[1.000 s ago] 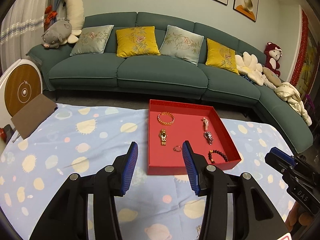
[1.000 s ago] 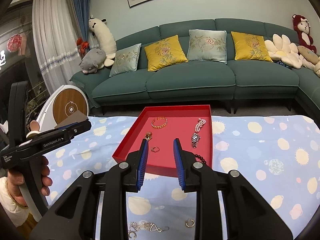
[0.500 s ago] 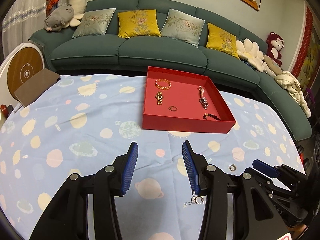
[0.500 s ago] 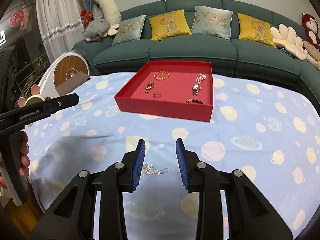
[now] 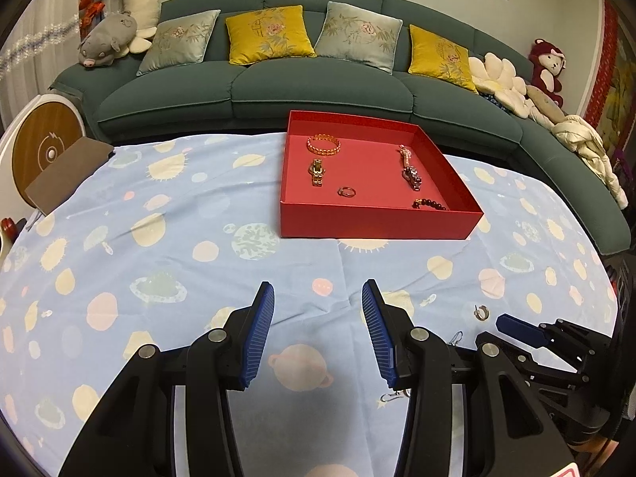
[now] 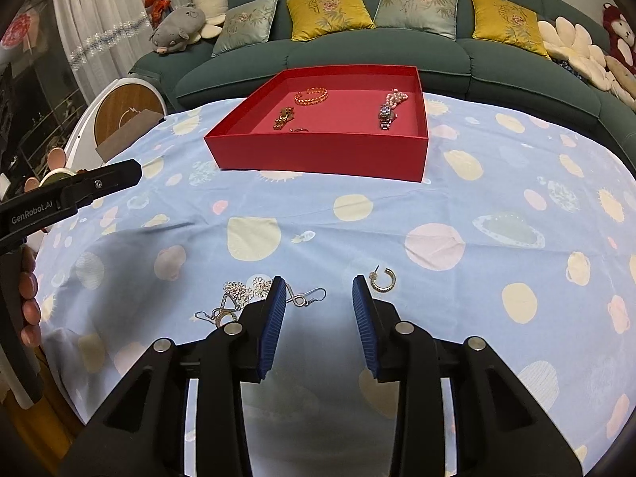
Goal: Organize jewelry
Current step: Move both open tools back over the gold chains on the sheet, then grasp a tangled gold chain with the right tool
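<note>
Lying well ahead of both tongs on the patterned tablecloth (image 6: 497, 198), the red tray (image 6: 318, 155) already holds a gold bracelet (image 6: 311, 95), two watches, a ring and beads. The left gripper (image 5: 316, 332) and right gripper (image 6: 318, 310) both stand with jaws apart, holding nothing. Left to sort: the tangled silver chain (image 6: 242, 298) just left of the right gripper's fingers, and the hoop earring (image 6: 383, 279) just beyond its right finger.

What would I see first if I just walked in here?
Probably the bright red tray in the middle of the blue spotty tablecloth, with a gold bracelet and watches inside. Nearer, a hoop earring and a tangle of silver earrings lie loose on the cloth, by the open right gripper.
</note>
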`<state>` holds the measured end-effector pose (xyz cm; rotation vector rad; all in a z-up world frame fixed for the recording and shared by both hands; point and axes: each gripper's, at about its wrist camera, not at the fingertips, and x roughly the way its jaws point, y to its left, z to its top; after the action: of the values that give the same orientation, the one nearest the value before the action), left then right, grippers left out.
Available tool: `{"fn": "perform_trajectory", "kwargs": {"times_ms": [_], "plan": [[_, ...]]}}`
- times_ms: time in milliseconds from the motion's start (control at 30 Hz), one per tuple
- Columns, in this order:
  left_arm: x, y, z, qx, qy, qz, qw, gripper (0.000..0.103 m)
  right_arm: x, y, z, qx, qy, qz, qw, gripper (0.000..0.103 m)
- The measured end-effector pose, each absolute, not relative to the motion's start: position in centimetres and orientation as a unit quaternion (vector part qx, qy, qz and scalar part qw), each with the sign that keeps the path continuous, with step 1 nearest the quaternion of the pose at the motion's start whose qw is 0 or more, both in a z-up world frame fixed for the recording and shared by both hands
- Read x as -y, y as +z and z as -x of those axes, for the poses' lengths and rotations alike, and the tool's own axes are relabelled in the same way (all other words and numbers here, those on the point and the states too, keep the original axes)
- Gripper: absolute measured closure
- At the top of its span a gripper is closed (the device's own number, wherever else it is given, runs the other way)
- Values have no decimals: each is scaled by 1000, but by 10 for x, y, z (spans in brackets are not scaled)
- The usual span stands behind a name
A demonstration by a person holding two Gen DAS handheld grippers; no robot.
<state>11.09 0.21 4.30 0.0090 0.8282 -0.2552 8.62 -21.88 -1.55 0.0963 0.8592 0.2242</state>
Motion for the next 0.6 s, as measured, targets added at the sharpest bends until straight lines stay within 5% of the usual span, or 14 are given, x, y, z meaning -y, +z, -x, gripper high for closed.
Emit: {"fn": "perform_trajectory", "kwargs": {"times_ms": [600], "plan": [[0, 28, -106, -421, -135, -19, 897, 59, 205, -39, -97, -442, 121, -31, 888, 69]]}}
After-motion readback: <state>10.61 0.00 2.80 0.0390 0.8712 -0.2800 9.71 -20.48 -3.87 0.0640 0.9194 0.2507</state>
